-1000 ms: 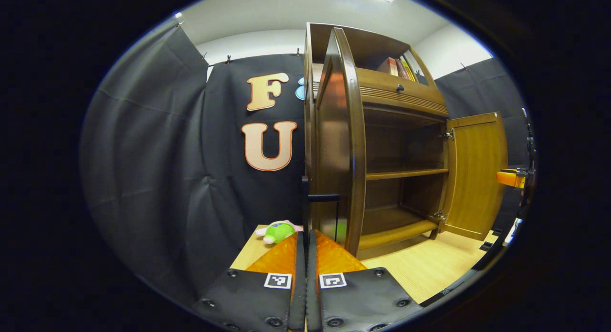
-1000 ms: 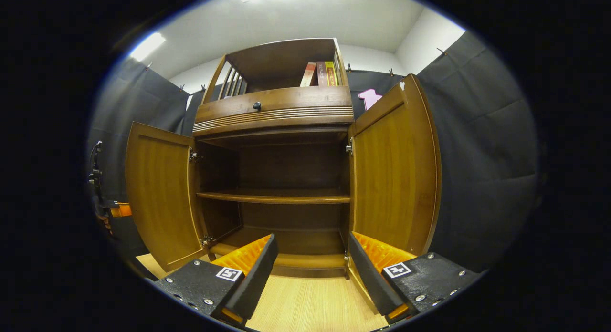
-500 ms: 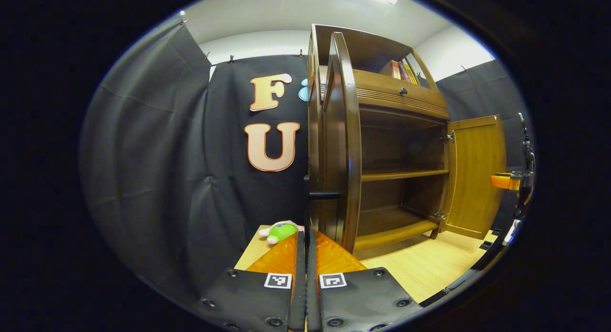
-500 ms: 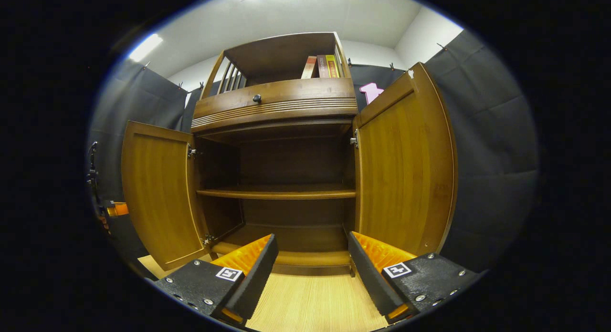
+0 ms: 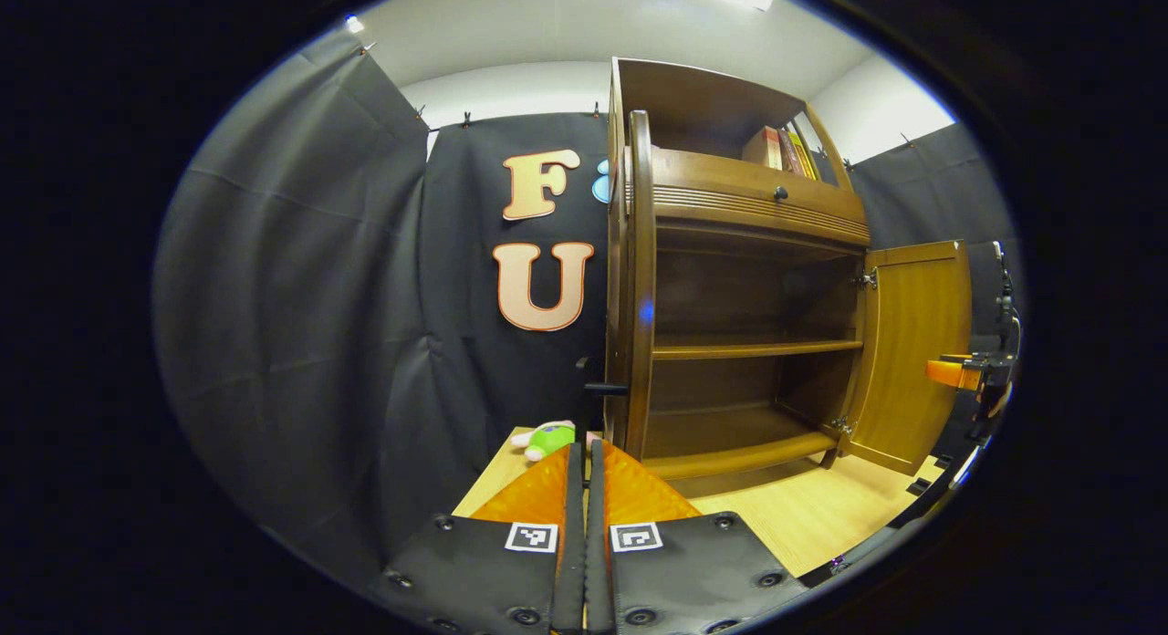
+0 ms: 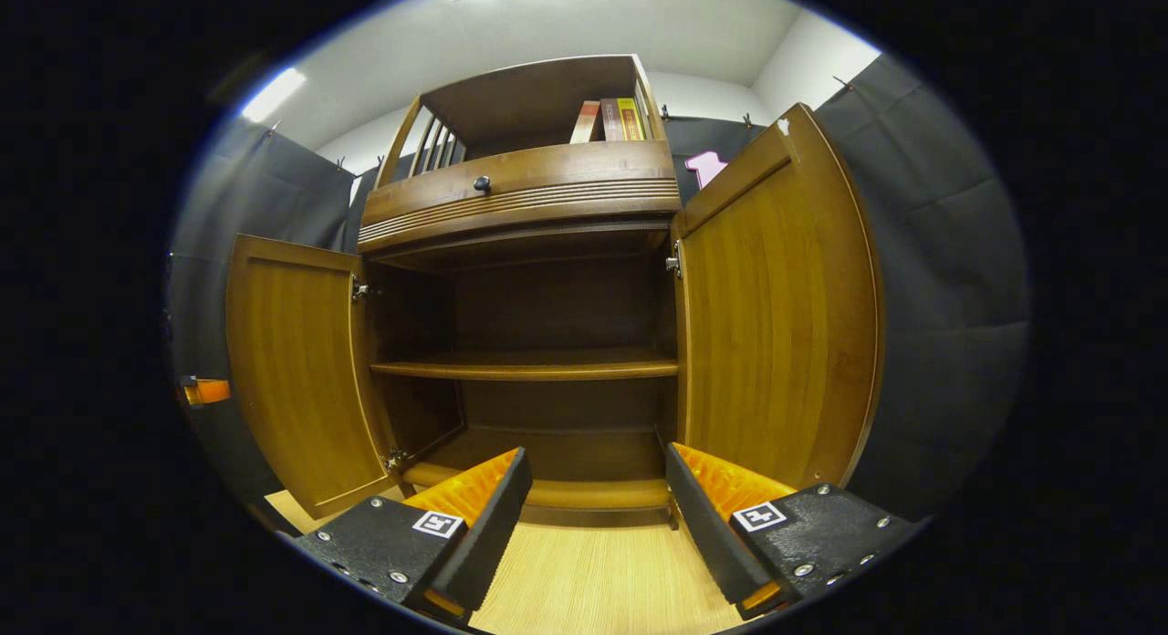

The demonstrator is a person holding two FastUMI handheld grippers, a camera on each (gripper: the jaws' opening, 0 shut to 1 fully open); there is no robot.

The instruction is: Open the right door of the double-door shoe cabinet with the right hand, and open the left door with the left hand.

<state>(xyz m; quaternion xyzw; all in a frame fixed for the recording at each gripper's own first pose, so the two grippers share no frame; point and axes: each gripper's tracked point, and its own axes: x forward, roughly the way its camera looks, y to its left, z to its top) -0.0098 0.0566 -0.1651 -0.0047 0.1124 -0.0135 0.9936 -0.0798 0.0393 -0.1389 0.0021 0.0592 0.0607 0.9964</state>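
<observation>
Shoe cabinet with left door and right door both swung wide, exposing 2 bare shelves. Right gripper, fingers spread, faces the interior. Left gripper, fingers pressed together, holds nothing beside the left door's edge.

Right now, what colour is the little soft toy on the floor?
Green and pink soft toy, best seen in the left gripper view.

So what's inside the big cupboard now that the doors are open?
Nothing: inside the shoe cabinet the middle shelf and bottom board are bare. The dark back corners are hard to see. Books stand on top.
</observation>
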